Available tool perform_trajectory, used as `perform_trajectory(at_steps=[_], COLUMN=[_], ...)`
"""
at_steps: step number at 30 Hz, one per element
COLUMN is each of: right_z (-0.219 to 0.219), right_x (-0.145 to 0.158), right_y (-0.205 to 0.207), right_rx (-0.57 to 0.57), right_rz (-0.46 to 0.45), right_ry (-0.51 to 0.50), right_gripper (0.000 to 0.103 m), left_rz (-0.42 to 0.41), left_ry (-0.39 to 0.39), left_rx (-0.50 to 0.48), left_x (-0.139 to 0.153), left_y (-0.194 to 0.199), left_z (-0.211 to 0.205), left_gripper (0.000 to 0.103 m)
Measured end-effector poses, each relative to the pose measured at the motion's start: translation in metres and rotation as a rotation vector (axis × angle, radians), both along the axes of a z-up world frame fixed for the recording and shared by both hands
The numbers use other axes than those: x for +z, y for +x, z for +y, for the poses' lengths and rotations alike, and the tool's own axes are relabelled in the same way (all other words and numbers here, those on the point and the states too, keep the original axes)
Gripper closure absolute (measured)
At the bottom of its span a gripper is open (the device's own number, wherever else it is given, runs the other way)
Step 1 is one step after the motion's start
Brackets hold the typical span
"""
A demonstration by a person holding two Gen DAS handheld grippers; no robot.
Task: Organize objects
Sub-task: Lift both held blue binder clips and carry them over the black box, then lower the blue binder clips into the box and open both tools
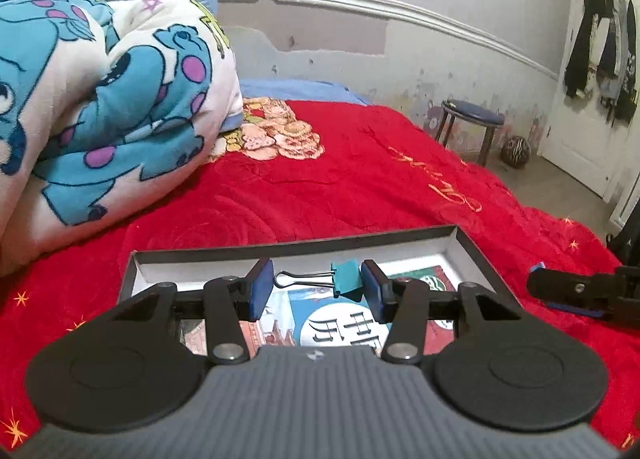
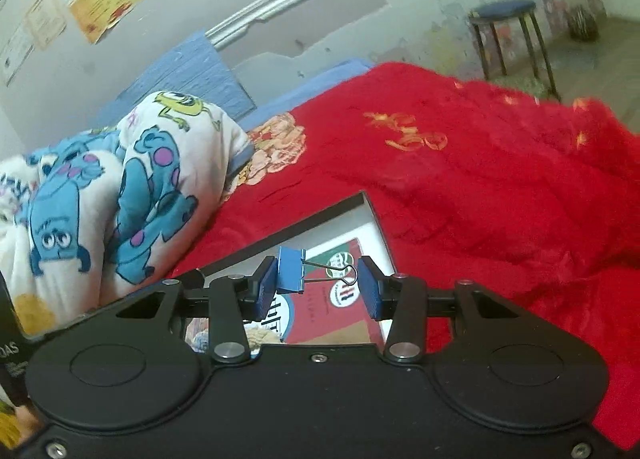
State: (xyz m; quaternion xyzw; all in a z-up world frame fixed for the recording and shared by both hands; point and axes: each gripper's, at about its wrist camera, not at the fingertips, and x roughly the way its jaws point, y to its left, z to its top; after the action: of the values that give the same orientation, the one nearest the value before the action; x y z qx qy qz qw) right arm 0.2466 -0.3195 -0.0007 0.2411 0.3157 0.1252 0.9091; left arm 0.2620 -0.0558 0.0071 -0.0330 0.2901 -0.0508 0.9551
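A teal binder clip (image 1: 346, 277) lies lengthwise between the blue pads of my left gripper (image 1: 318, 291). Its wire handles touch the left pad and its body presses the right pad. It hangs over a shallow dark-rimmed box (image 1: 304, 245) with printed cards inside, which rests on the red blanket (image 1: 320, 187). My right gripper (image 2: 318, 287) is shut on a blue binder clip (image 2: 290, 271), body at the left pad and wire loop at the right pad. It is above the same box (image 2: 280, 231). The right gripper (image 1: 548, 287) also shows at the right edge of the left wrist view.
A bundled cartoon-print blanket (image 1: 100, 99) fills the bed's left side, close to the box. Beyond the bed's far edge stand a blue-topped stool (image 1: 472, 119), a striped ball (image 1: 516, 151) and a white door with hanging clothes (image 1: 600, 59).
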Motion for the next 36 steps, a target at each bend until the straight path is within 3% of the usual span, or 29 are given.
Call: perform_trajectory(at_steps=[5, 14, 20, 36], right_z=[-0.006, -0.006, 0.004, 0.019], right_x=[-0.02, -0.03, -0.029, -0.039], right_y=[0.007, 0.008, 0.006, 0.009], right_rx=[-0.029, 0.003, 0.014, 0.025], right_rz=[0.052, 0.078, 0.099, 0.165], right_ry=[0.051, 0.145, 0.095, -0.021], right_gripper=[0.061, 0.061, 0.061, 0.06], left_rz=[0.019, 0.048, 0.063, 0.094], left_ry=[0.016, -0.036, 0.052, 0.109], left_rx=[-0.054, -0.138, -0.114, -0.122], left_x=[-0.011, -0.028, -0.033, -0.049], left_y=[-0.007, -0.012, -0.016, -0.015], left_z=[-0.017, -0.039, -0.057, -0.068], left_gripper=[0.05, 0.05, 0.05, 0.05])
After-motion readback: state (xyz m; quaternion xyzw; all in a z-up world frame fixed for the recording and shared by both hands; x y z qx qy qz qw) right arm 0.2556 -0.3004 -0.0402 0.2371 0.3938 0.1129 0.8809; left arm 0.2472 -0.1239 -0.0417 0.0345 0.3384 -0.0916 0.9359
